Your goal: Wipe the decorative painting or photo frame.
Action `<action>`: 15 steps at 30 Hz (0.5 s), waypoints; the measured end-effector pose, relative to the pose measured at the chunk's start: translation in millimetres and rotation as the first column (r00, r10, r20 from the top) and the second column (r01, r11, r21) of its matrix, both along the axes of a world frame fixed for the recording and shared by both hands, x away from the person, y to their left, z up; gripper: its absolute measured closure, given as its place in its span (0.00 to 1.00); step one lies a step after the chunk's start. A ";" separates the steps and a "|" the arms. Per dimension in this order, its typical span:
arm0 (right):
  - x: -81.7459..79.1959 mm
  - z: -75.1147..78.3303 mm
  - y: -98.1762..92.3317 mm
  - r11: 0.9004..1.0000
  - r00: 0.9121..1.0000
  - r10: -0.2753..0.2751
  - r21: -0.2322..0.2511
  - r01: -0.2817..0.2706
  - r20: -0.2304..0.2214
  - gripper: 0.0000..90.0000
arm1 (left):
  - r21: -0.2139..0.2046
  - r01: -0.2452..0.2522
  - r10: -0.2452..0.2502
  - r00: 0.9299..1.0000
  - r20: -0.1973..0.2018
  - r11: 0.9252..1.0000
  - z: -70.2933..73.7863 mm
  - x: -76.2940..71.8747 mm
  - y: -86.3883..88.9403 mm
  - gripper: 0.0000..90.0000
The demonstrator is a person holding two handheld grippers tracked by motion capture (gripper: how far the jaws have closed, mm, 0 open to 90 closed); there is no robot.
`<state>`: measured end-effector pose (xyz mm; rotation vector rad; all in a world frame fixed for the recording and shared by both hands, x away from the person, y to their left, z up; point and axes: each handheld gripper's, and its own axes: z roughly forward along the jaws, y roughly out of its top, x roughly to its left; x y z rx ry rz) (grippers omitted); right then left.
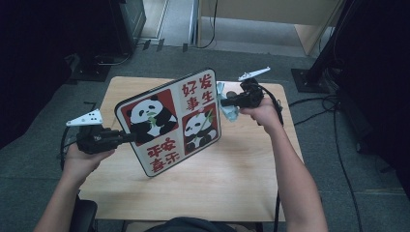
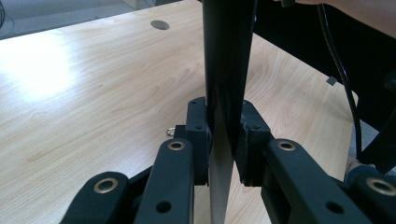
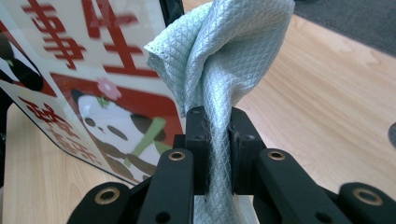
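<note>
Here, line by line:
Left gripper (image 1: 129,137): jaws nearly closed, clamped on the left edge of the panda board (image 1: 169,121); in the left gripper view (image 2: 224,140), pads pressing both faces of the thin panel seen edge-on.
Right gripper (image 1: 223,101): jaws fully closed on the pale green cloth (image 1: 227,108); in the right gripper view (image 3: 218,149), pads pinching the bunched fabric (image 3: 224,60), with the rest bulging above them.
Panda board: held up off the table (image 1: 232,169), tilted, printed face toward the high camera; two panda pictures and red characters on white and red squares.
Cloth: at the board's right edge in the high view, touching or just beside it; cannot tell which.
Table: light wood, beneath both grippers.
Hands: left hand (image 1: 84,157) at the table's left edge, right hand (image 1: 263,113) above its far right part.
</note>
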<state>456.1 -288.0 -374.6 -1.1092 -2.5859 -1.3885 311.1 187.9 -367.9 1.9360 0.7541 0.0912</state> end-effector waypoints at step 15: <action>-18.1 -43.8 -3.4 0.999 0.999 -0.032 -0.030 0.032 -0.003 0.90 | -0.002 0.003 -0.003 1.000 0.002 1.000 -0.1 -0.3 -0.3 0.87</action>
